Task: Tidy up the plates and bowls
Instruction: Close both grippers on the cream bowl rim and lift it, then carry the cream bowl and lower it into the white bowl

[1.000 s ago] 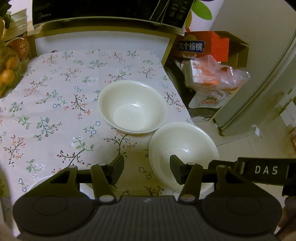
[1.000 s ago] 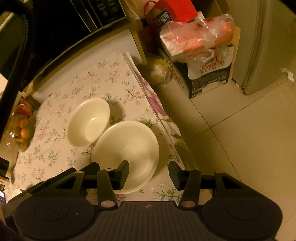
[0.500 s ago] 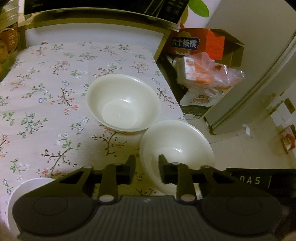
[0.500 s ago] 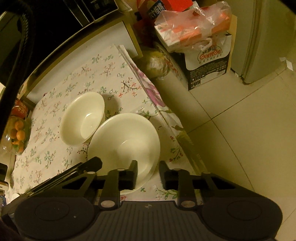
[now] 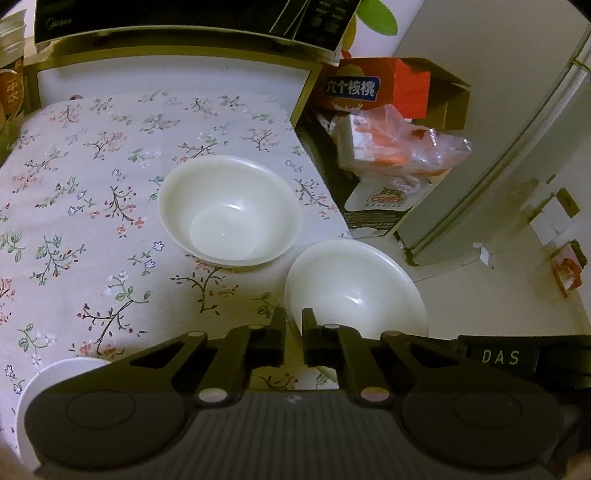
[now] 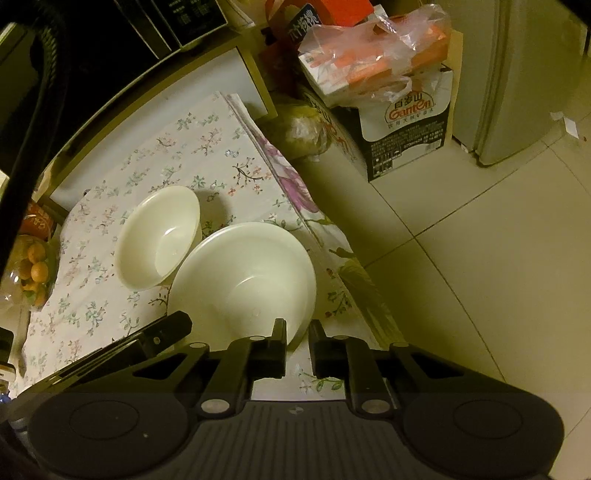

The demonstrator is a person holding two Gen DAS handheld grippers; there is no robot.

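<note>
Two white bowls sit on the flowered tablecloth (image 5: pixel 92 206) that covers the table. The far bowl (image 5: pixel 229 210) stands upright near the middle of the cloth, a little toward the right edge. The near bowl (image 5: pixel 354 291) is at the right edge close to the front corner, its rim reaching past the edge of the table, and it almost touches the far bowl. The left gripper (image 5: pixel 293 325) has its fingers drawn close together over the near bowl's left rim, with only a thin gap between them, and they look clamped on the rim. The right gripper (image 6: pixel 297 332) has its fingers nearly together at the same bowl's front rim; the left finger overlaps the rim, but whether the two truly pinch it is hard to tell from this angle. A white plate (image 5: pixel 48 376) shows at the front left edge, partly hidden behind the left gripper's body. Beyond the back edge stands a black microwave (image 5: pixel 177 18). On the floor right of the table is a Ganten carton (image 6: pixel 406 133) with a plastic bag (image 6: pixel 373 55) on top.
</note>
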